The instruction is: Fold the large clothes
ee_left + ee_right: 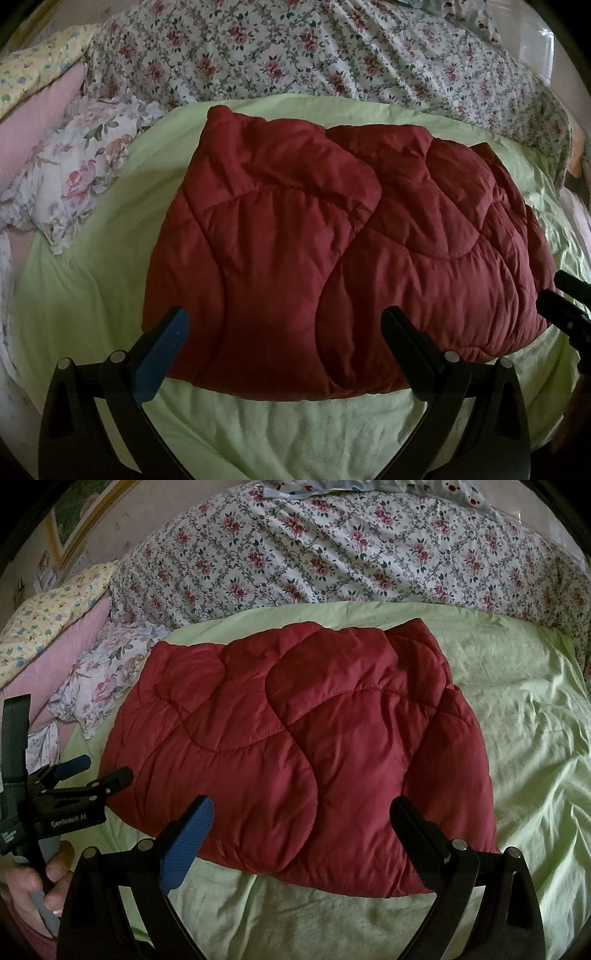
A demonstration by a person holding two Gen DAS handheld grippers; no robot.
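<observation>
A dark red quilted padded garment (332, 243) lies folded into a thick bundle on the light green sheet (85, 295); it also shows in the right wrist view (295, 746). My left gripper (286, 325) is open and empty, its fingers hovering over the bundle's near edge. My right gripper (301, 812) is open and empty, above the bundle's near edge. In the right wrist view the left gripper (99, 771) shows at the far left, open, just beside the bundle's left edge, with the person's hand (29, 886) on its handle. The right gripper's tips (561, 299) show at the left view's right border.
A floral quilt (351, 554) is heaped behind the green sheet (517, 701). A floral pillow (107, 672), a pink pillow (62, 653) and a yellow patterned pillow (48, 616) are stacked at the left. A wall with a framed picture (85, 520) stands beyond.
</observation>
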